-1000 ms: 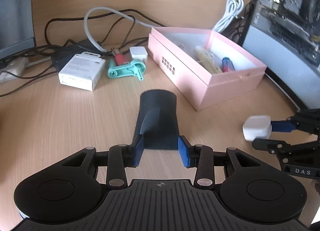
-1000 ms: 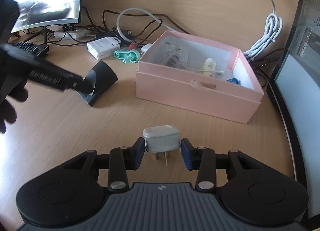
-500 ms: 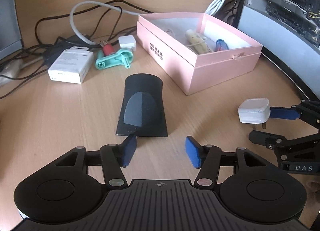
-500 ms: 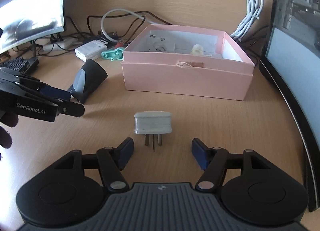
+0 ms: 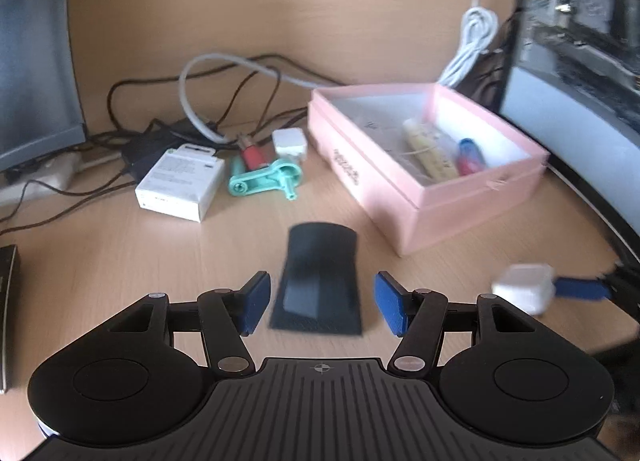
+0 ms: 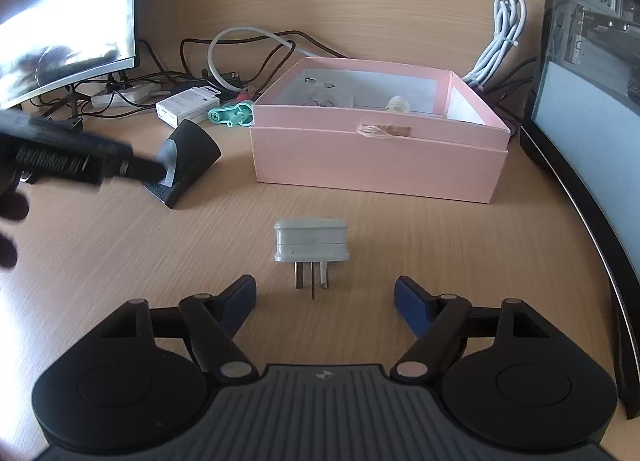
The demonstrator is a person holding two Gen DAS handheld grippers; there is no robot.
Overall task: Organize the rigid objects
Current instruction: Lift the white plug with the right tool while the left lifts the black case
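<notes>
Your left gripper (image 5: 320, 307) stands about half open, with the near end of the black wedge (image 5: 318, 285) between its blue pads (image 5: 256, 303); a gap shows on each side, so nothing is gripped. The wedge lies flat on the desk (image 5: 100, 261), just in front of the pink box (image 5: 420, 197).

Your right gripper (image 6: 325, 299) is spreading its jaws. The white plug (image 6: 311, 241) lies on the desk just ahead of them, prongs toward you, free of both pads and not between them.

The pink box is open, holding a cream tube (image 5: 428, 153), a blue-and-red item (image 5: 468, 155) and some paper. A short line of dark print runs along its side in the left view, too blurred to read. A frayed tab (image 6: 384, 130) sits on its front rim.

Behind the wedge are a white carton (image 5: 180, 181) with small unreadable print, a teal plastic part (image 5: 266, 181) and a small white charger (image 5: 289, 141) among cables (image 5: 224, 73). Raised lettering on the wedge's base edge in the right view is partly hidden and illegible.
</notes>
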